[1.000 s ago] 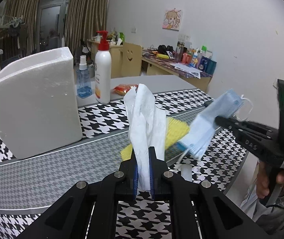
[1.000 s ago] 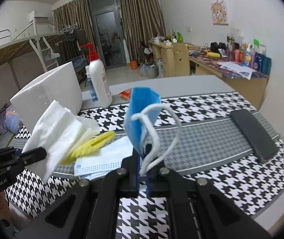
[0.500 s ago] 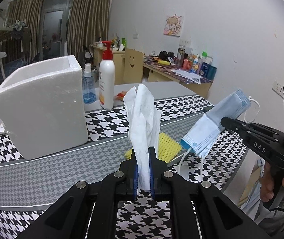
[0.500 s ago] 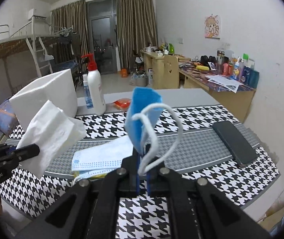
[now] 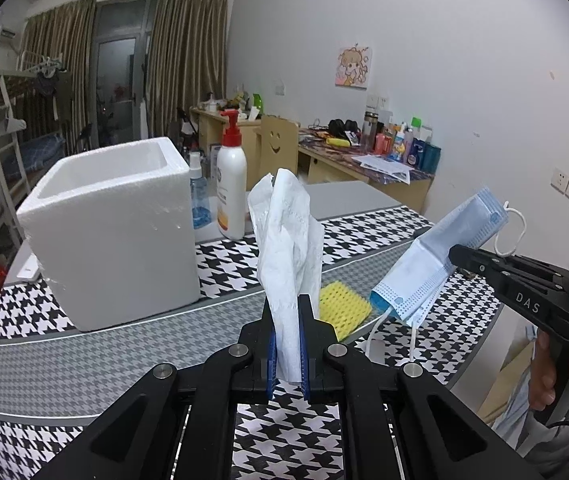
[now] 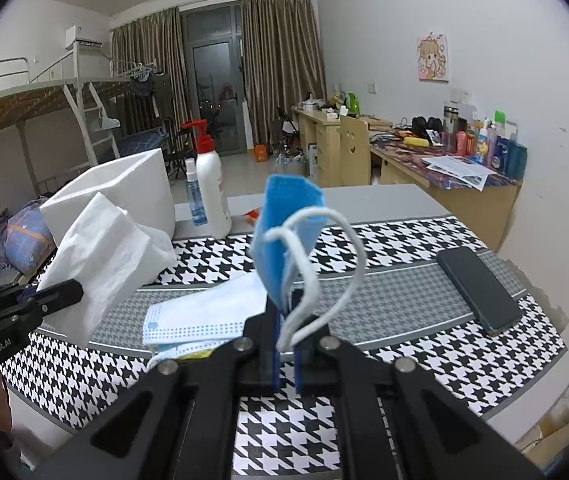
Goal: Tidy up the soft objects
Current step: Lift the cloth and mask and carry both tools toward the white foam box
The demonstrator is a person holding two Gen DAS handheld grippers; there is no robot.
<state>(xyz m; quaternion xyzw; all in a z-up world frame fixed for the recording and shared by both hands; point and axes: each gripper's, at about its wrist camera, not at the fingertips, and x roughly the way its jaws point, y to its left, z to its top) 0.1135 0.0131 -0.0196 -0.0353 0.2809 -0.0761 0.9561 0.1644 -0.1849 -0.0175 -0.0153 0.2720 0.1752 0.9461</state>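
Left hand-held gripper (image 5: 287,344) pinches tissue (image 5: 286,240); right hand-held gripper (image 6: 286,344) pinches mask (image 6: 284,236).

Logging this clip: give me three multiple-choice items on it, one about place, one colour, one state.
1. Where is the black smartphone?
A. on the houndstooth tablecloth
B. in the white foam box
C. on the floor

2. Pump colour on the white lotion bottle?
A. green
B. red
C. black

3. The left hand-held gripper is
A. open
B. shut on nothing
C. shut on the white paper tissue

Key: A, it lies flat on the cloth; B, red pump; C, tissue pinched between the fingers.
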